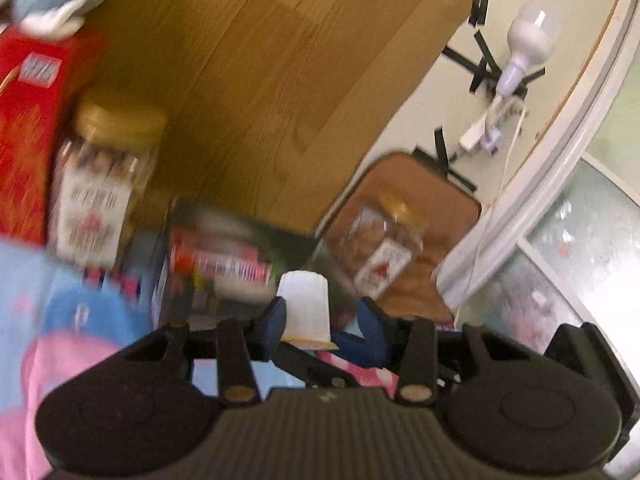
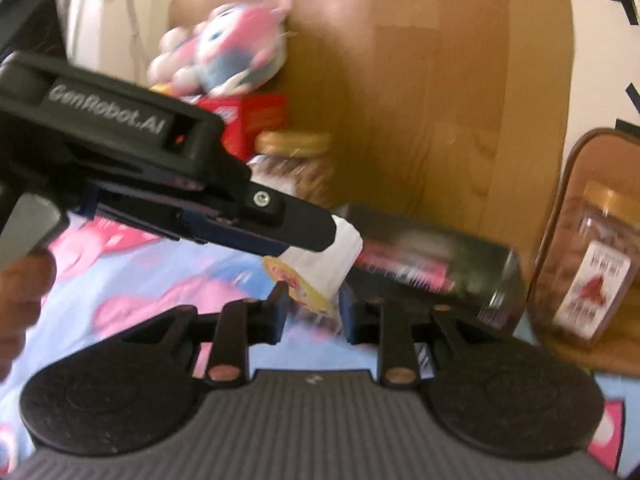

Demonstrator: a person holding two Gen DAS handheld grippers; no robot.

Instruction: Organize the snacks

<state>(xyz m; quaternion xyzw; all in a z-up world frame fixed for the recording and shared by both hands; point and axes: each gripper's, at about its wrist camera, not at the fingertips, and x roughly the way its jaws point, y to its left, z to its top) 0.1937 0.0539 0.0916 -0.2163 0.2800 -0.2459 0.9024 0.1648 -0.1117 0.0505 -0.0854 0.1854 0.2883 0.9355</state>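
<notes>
White cup (image 1: 305,304) pinched at its sides by the left gripper (image 1: 320,316), held tilted above the pink-and-blue cloth (image 2: 168,272). Right gripper (image 2: 312,312) sits half open just under the cup's lid end, gripping nothing. Black box (image 2: 436,268) behind; jar (image 1: 106,184) beside red box (image 1: 32,128); second jar (image 2: 592,268) on brown tray (image 2: 600,152).
</notes>
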